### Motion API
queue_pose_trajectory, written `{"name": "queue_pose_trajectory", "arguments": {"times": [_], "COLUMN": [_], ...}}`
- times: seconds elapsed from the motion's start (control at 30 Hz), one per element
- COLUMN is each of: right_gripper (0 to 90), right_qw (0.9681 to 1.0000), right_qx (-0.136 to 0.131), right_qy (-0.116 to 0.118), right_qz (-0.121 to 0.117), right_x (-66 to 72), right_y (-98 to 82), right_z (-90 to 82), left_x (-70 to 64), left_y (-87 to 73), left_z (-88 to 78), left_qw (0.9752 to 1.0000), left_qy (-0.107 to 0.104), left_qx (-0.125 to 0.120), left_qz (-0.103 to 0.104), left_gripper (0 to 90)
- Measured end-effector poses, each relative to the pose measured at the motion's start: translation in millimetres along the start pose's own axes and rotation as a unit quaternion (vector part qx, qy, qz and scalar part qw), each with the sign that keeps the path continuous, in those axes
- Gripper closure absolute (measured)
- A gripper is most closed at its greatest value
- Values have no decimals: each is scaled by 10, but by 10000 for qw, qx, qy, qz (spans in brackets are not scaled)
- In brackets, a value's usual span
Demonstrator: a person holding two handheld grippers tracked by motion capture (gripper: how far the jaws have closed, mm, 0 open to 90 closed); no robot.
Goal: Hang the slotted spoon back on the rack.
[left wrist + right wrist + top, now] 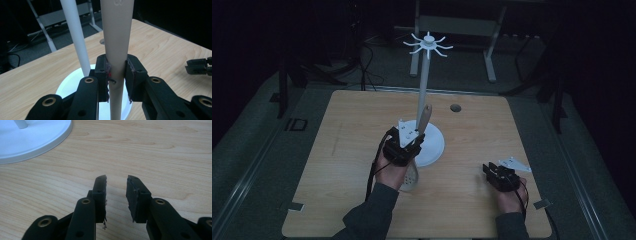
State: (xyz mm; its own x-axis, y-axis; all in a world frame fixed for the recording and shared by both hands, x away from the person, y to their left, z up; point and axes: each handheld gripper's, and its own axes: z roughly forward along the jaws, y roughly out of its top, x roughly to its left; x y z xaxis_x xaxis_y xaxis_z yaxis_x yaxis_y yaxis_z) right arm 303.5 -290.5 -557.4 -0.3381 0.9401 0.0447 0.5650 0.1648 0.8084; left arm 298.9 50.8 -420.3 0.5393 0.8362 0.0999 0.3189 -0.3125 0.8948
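1. High view: the person's left hand (391,172) reaches forward from the bottom edge, sleeve angled up toward the middle of the wooden counter (337,150). It holds the left tool (408,144) just in front of a white stand (423,85), at the near edge of the stand's round base (434,145). A beige utensil handle (425,120) rises from this tool, leaning close beside the stand's pole. Below the hand, a pale slotted head (411,179) of the utensil shows near the counter. The stand's top carries a ring of curved hooks (428,45). The right hand (511,200) rests low at the right, holding the right tool (493,171), which points left and sits well apart from the stand.

2. Left gripper view: the left tool (116,77) is clamped on the beige handle (117,45), both pads pressing its sides at its narrow part. The handle stands upright between the jaws and widens upward. The white pole (75,37) stands just behind and left of it, rising from the white base (67,86). The other tool (198,67) lies far right over the counter (162,50).

3. Right gripper view: the right tool (116,190) is parted, with a gap between its pads and nothing in it, held low over bare wood (150,152). The white base (32,137) lies at the upper left, well apart from the tool's tips.
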Motion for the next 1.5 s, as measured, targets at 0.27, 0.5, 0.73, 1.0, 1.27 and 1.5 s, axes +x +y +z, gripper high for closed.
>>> {"name": "queue_pose_trajectory", "arguments": {"times": [0.27,0.5,0.73,1.0,1.27,1.5], "right_gripper": [693,693,694,694,694,693], "right_qw": [10000,10000,10000,10000,10000,10000], "right_qx": [-8,-16,-16,-20,-18,-11], "right_qy": [-5,-13,-13,-17,-25,-25], "right_qz": [0,-10,1,3,-2,3], "right_x": [3,0,-1,-5,-5,-8], "right_y": [0,0,0,0,-2,-5], "right_z": [3,4,2,0,2,4], "left_x": [18,36,23,12,13,-5], "left_y": [46,106,188,301,376,470], "left_z": [-32,-52,-69,-86,-107,-126], "left_qw": [9999,9997,9993,9987,9978,9971], "left_qy": [27,74,114,209,350,429], "left_qx": [-143,-227,-345,-456,-545,-618], "left_qz": [-61,-57,-69,-73,-122,-109], "left_gripper": [741,741,741,741,741,741]}}
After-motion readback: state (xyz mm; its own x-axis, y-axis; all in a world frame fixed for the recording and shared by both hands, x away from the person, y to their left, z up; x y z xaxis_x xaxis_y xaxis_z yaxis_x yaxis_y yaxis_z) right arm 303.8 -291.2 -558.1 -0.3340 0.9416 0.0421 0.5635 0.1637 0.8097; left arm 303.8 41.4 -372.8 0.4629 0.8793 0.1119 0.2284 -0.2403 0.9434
